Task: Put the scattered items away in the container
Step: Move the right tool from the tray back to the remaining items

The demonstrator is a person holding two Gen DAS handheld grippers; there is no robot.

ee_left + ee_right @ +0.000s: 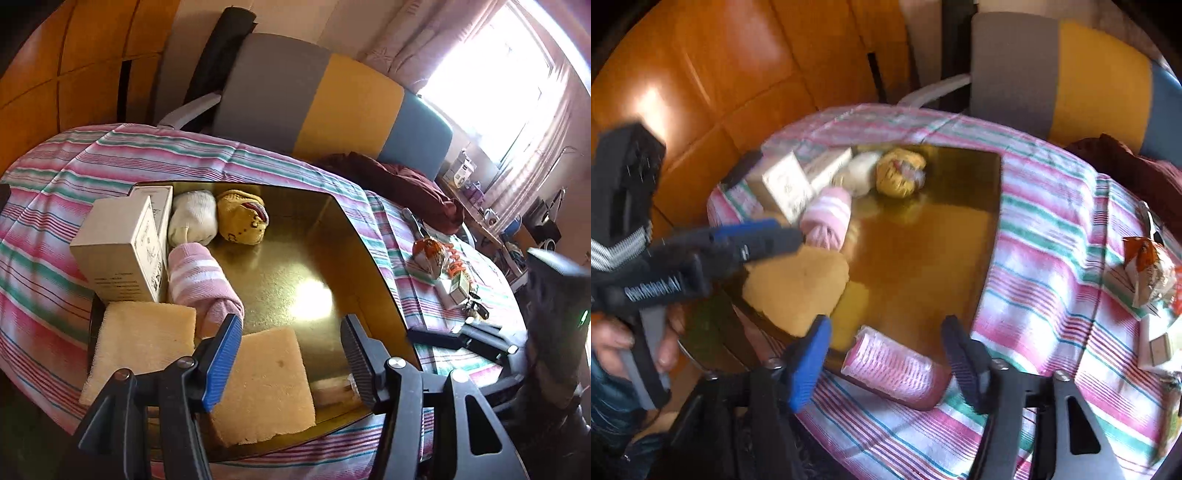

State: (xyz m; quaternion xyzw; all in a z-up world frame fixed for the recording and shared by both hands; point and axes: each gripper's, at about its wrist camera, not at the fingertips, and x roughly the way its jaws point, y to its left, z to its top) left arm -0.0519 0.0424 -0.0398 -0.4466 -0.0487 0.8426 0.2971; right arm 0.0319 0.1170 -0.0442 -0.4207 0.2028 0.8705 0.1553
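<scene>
While the right gripper (886, 354) hangs with fingers spread and empty above the pink roll (894, 373), that roll lies across the near rim of the gold tray (923, 258), half in, half on the striped cloth (1052, 258). Risk: a nudge could tip it outward onto the cloth. Left gripper (291, 354), fingers released and empty, hovers over a sponge (258, 384) at the tray's near left; both tools crowd that corner, so a clash seems possible. Snack packet (430, 254) and small box (456, 291) wait far right, outside the tray.
</scene>
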